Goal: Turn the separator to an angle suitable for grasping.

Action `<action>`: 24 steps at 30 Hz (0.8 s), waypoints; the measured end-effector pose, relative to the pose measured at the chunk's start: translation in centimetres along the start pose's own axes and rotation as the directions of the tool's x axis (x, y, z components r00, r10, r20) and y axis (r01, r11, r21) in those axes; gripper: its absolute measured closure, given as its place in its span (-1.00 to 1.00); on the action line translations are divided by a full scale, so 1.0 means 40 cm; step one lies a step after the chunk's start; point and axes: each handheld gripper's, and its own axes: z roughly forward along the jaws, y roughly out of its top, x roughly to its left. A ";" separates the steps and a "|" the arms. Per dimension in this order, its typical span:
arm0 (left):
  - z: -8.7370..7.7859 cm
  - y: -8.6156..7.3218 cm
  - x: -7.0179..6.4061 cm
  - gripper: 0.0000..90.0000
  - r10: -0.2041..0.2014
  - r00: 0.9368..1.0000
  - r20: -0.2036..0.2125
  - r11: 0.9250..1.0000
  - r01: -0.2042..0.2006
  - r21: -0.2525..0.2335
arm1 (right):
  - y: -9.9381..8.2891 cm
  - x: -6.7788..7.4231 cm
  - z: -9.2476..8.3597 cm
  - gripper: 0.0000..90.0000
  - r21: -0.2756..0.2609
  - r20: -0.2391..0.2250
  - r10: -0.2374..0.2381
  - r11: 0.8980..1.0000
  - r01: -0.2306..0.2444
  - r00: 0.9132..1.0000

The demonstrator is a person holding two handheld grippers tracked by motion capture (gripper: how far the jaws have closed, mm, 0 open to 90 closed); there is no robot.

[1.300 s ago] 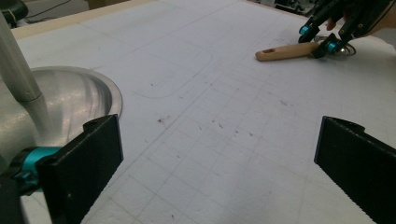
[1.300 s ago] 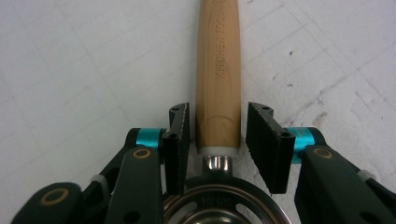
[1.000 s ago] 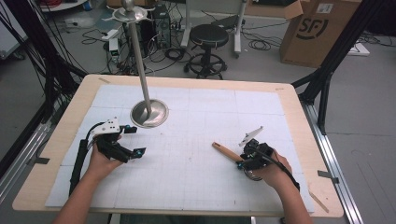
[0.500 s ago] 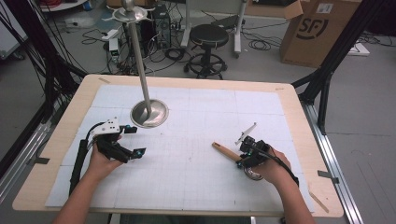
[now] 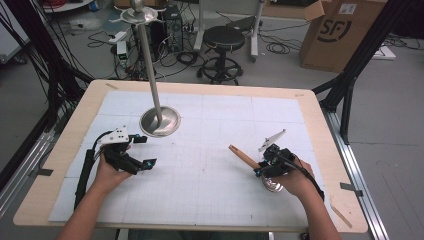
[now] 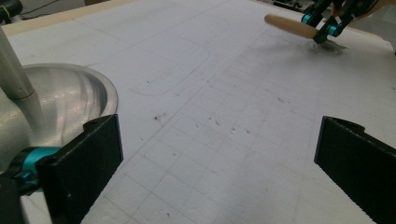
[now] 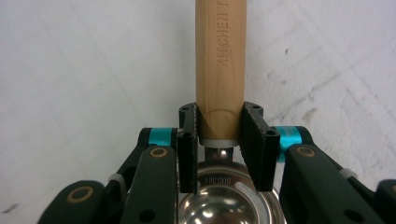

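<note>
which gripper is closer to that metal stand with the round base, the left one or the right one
Left. The left gripper sits open just beside the metal stand, at the near-left edge of its round base. The right gripper is across the table, shut on a wooden-handled ladle.

Over the last second the right gripper point(image 5: 256, 171) finished closing its jaws, and in the right gripper view they ended clamped on either side of the wooden handle point(image 7: 220, 65) of the metal ladle point(image 7: 224, 207), at the end nearest its bowl. In the high view the right hand point(image 5: 292, 180) shifted only slightly, toward the near edge, and the grey plate point(image 5: 271, 139) on top of that gripper came to sit a little closer to the handle than it did a second before.
</note>
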 end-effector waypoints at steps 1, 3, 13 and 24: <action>0.000 0.000 0.000 -0.96 0.000 1.000 0.000 1.000 0.000 0.000 | 0.002 0.001 -0.007 0.54 -0.018 -0.004 -0.002 1.000 0.001 1.000; -0.001 0.001 -0.001 -0.96 -0.001 1.000 -0.001 1.000 0.001 0.001 | 0.009 0.002 -0.025 0.54 -0.073 -0.019 -0.010 0.997 0.008 1.000; -0.004 0.002 -0.001 -0.96 0.001 1.000 0.000 1.000 -0.001 -0.005 | 0.034 0.009 -0.068 0.54 -0.235 -0.068 -0.029 0.972 0.013 0.997; -0.006 0.002 -0.001 -0.96 0.001 1.000 0.003 1.000 -0.001 -0.007 | 0.054 0.014 -0.098 0.53 -0.343 -0.085 -0.069 0.939 0.035 0.994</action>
